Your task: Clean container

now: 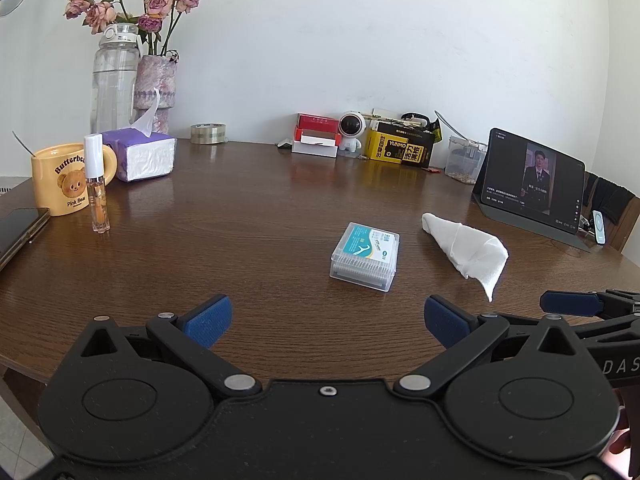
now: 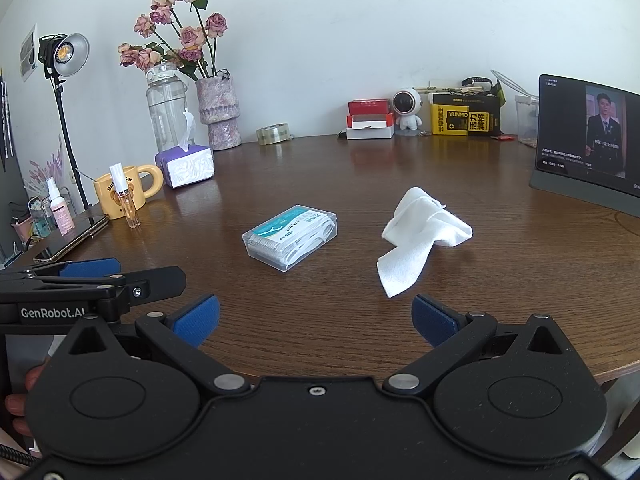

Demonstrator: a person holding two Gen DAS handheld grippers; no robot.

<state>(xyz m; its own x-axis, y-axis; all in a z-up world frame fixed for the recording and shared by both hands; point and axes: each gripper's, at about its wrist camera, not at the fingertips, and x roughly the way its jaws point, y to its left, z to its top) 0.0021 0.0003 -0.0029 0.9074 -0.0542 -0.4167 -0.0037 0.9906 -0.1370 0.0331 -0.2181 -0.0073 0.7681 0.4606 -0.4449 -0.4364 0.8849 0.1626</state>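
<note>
A clear plastic container (image 1: 365,257) (image 2: 290,237) with a teal-and-white label lies flat in the middle of the brown table (image 1: 248,216) (image 2: 360,184). To its right lies a crumpled white cloth (image 1: 466,247) (image 2: 420,240). My left gripper (image 1: 326,322) is open near the table's front edge, short of the container, with nothing between its blue pads. My right gripper (image 2: 316,322) is open too, empty, just short of the cloth's near tip. Each wrist view shows the other gripper at its side edge.
At the left stand a small spray bottle (image 1: 97,184) (image 2: 127,196), a yellow bear mug (image 1: 60,178) (image 2: 124,188), a tissue box (image 1: 140,154) (image 2: 186,166), a water bottle and a flower vase (image 2: 218,116). A phone (image 1: 18,232) lies far left. Boxes, tape and a tablet (image 1: 532,184) (image 2: 588,136) line the back and right.
</note>
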